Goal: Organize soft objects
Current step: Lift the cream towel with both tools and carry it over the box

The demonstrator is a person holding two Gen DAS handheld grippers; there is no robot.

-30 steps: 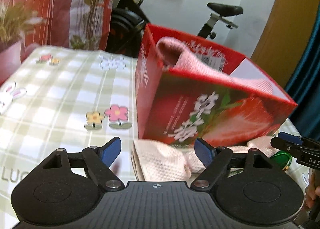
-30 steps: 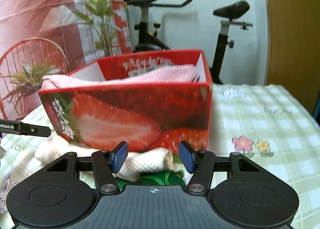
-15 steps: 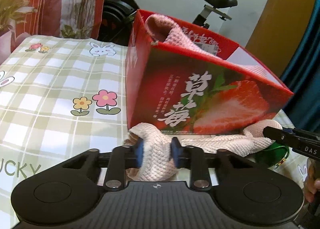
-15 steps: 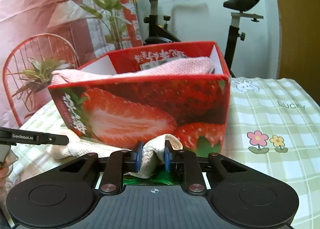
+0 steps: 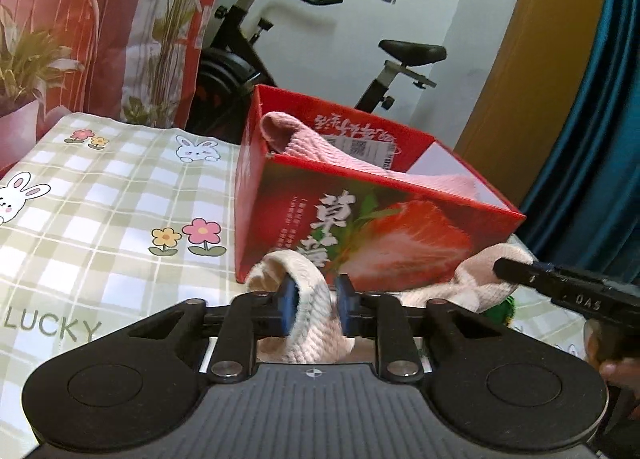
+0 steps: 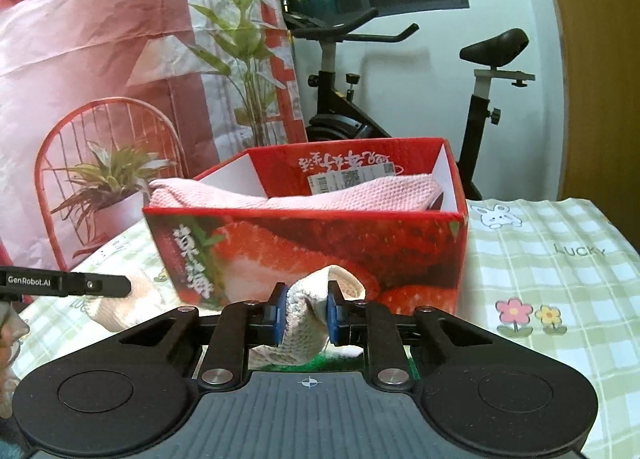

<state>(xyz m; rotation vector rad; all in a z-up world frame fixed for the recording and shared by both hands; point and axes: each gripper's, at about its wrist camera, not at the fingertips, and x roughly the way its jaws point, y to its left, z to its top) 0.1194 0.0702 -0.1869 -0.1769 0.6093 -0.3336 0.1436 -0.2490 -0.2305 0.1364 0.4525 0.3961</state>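
My left gripper (image 5: pixel 313 306) clamps one end of the cream towel (image 5: pixel 308 323); strawberry box (image 5: pixel 360 227) w/ pink towel (image 5: pixel 340 155) just behind on checked cloth (image 5: pixel 100 219); my right gripper (image 6: pixel 306 313) pinches the towel's other end.

A: Any writing you can read?

B: "LUCKY" is printed on the checked cloth (image 5: pixel 120 195) over the bench, near the left claw, and again past the red box (image 6: pixel 320 255) in the right wrist view.

A: And the box itself?

B: Two large white Chinese characters, 草莓, on its strawberry side. The smaller lines beside them are too fine to read.

A: The tools?

B: "GenRobot.AI" on the left gripper's arm (image 6: pixel 64 285); "DAS" on the right gripper's arm (image 5: pixel 568 295).
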